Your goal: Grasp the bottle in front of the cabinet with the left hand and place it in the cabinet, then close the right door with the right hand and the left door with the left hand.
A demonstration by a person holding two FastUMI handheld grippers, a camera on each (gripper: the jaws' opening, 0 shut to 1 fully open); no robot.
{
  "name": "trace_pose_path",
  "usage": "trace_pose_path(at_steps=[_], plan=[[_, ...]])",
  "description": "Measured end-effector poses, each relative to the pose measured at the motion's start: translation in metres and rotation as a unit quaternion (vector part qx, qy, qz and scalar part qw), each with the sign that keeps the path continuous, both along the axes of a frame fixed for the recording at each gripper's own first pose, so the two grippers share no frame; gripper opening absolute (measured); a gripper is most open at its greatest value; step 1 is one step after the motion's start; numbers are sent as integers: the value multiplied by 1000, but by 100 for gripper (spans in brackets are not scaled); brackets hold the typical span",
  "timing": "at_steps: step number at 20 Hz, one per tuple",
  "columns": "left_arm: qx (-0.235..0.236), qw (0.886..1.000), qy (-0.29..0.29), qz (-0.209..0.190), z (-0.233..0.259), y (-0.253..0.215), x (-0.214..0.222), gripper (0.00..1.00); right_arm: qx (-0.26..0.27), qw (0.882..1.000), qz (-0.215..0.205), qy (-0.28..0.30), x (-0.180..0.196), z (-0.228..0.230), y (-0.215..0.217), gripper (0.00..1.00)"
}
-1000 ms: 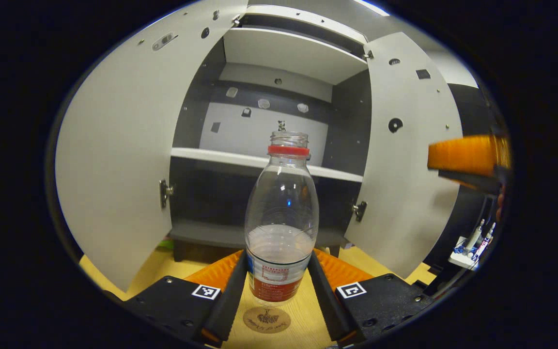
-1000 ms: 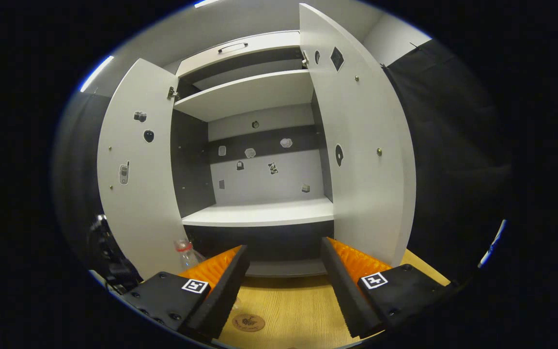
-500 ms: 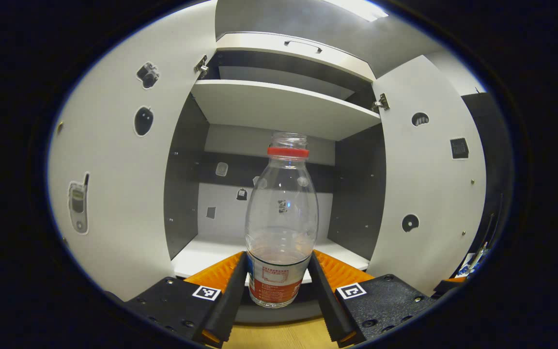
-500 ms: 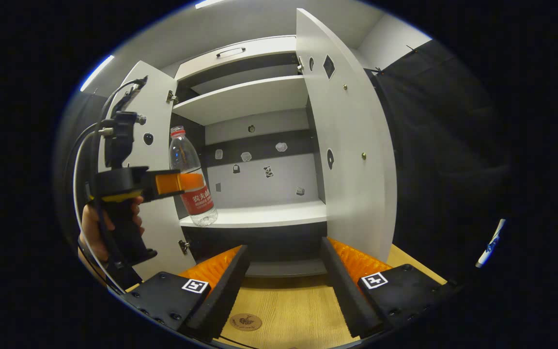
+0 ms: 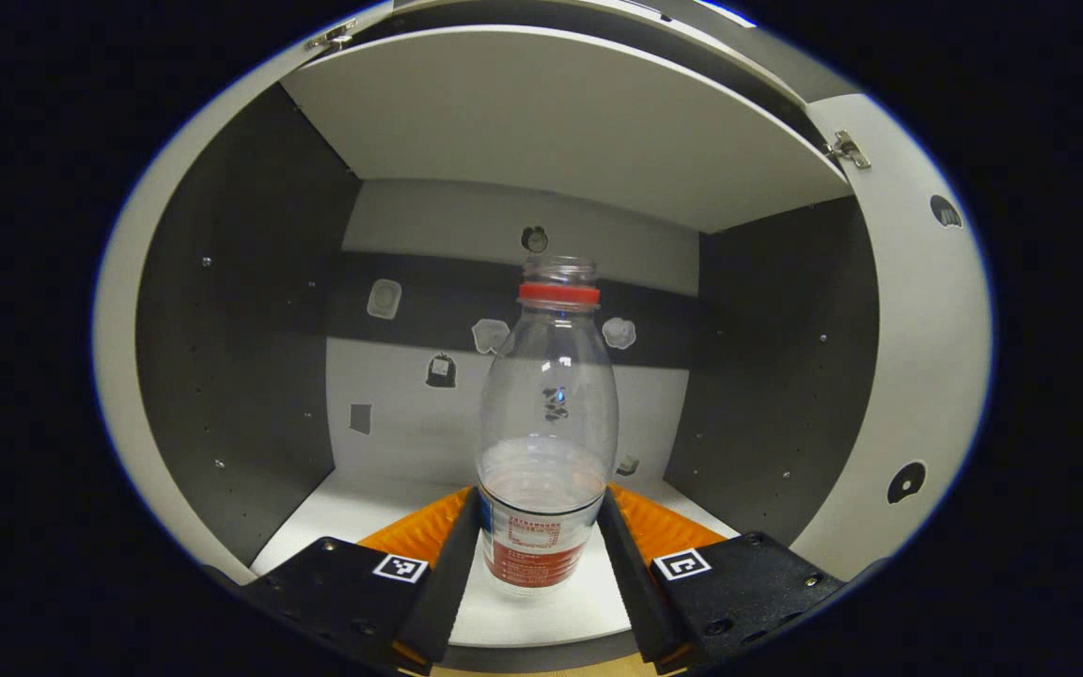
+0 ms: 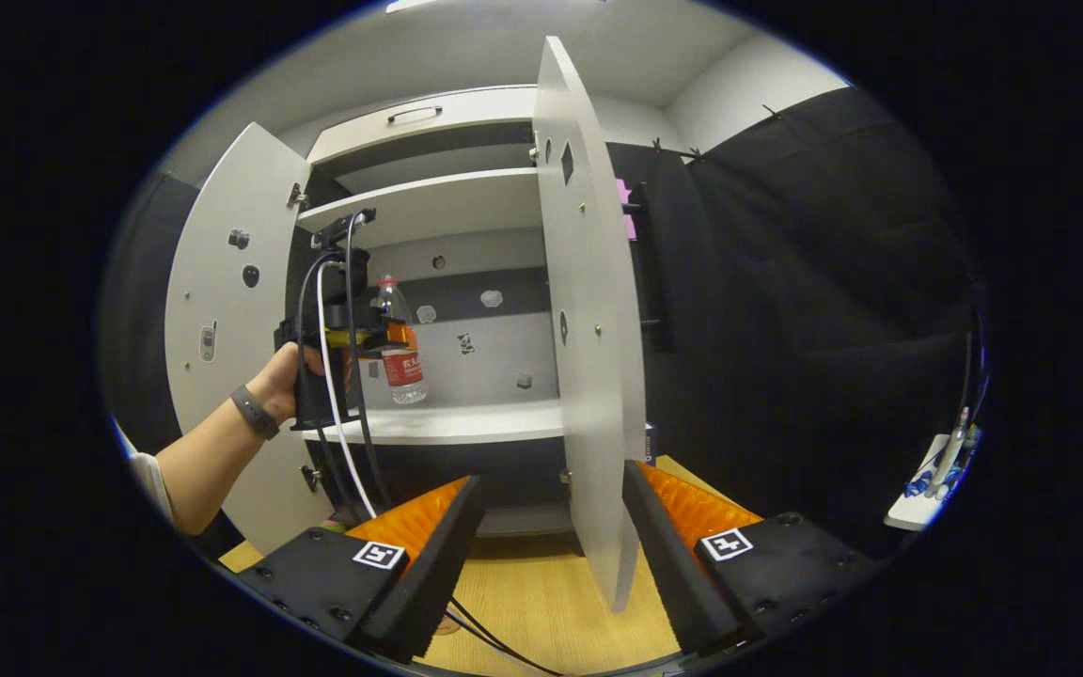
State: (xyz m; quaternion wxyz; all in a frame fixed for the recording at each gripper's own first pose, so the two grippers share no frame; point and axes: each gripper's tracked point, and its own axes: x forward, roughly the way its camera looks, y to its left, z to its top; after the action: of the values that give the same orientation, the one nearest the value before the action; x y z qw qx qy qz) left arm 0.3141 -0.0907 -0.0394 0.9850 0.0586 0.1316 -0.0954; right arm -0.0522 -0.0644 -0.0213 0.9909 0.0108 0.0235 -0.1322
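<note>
Left gripper view: bottle [image 5: 546, 442] upright, pinched between left jaws above cabinet shelf [image 5: 363, 508]; right jaws spread.

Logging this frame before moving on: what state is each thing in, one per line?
bottle: upright, uncapped, partly filled, held over the middle shelf.
left gripper: shut on the bottle.
right gripper: open, holding nothing.
right door: open, edge-on between the right gripper's fingers.
left door: open wide.
middle shelf: bare.
</note>
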Motion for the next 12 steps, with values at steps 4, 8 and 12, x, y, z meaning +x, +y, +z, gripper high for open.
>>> trace_pose_path(at_steps=[4,8,12], plan=[[14,1000,23,3,-27,-5,17,74,-2,1000,-30,0,-9,0,-22,98],[18,999,34,0,-46,-10,21,74,-4,999,-39,1,-13,0,-29,98],[22,999,39,3,-55,-8,27,75,-2,999,-39,4,-12,-2,-33,98]])
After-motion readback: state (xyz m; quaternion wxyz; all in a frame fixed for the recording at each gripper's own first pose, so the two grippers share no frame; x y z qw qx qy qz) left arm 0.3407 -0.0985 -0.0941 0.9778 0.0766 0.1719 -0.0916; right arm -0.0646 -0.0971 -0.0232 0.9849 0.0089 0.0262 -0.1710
